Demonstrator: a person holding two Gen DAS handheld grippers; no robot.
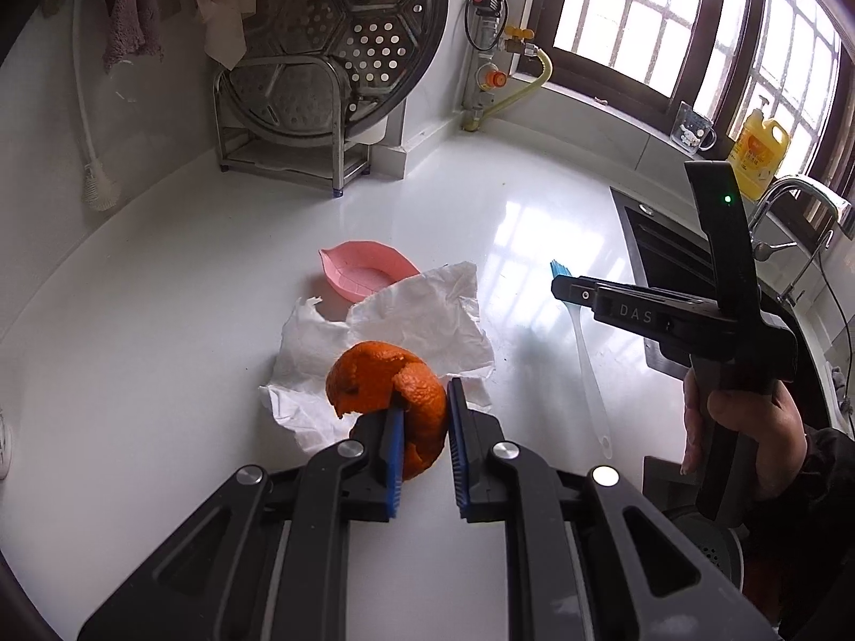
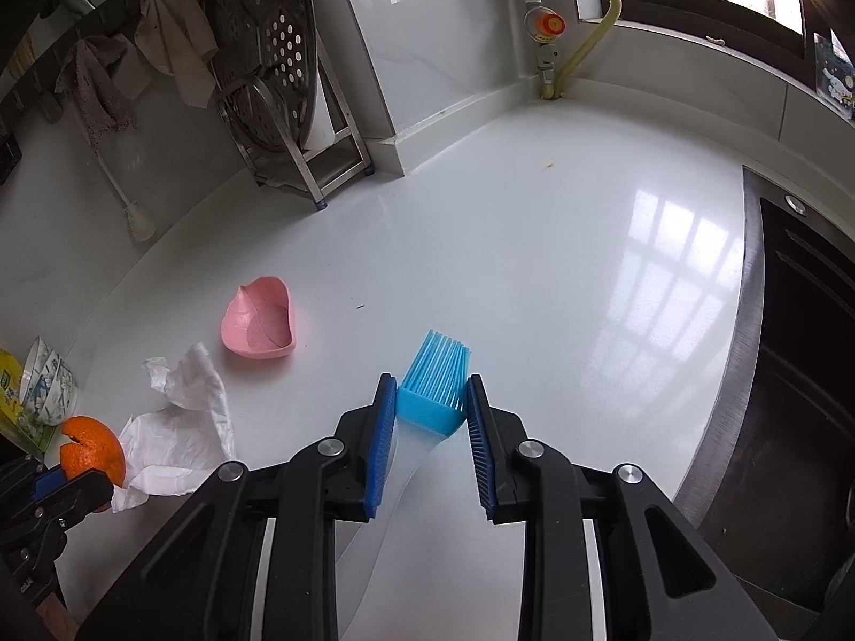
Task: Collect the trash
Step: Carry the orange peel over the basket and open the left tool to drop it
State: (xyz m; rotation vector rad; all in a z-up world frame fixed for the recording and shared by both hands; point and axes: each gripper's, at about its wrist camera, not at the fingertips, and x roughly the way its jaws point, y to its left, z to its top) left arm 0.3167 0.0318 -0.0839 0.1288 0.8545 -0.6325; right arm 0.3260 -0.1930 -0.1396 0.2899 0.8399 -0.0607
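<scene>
Item one: orange peel (image 1: 387,400), pinched in my left gripper (image 1: 425,448) above the crumpled tissue (image 1: 422,320), clear for carrying off. Item two: blue brush (image 2: 433,392), clamped in my right gripper (image 2: 430,448) for sweeping, I judge.

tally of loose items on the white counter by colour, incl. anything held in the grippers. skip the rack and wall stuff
Orange: 1, orange peel, held in the left gripper
White: 1, crumpled paper towel
Pink: 1, leaf-shaped dish
Blue: 1, silicone brush with a clear handle, between the right gripper fingers
Total: 4
</scene>
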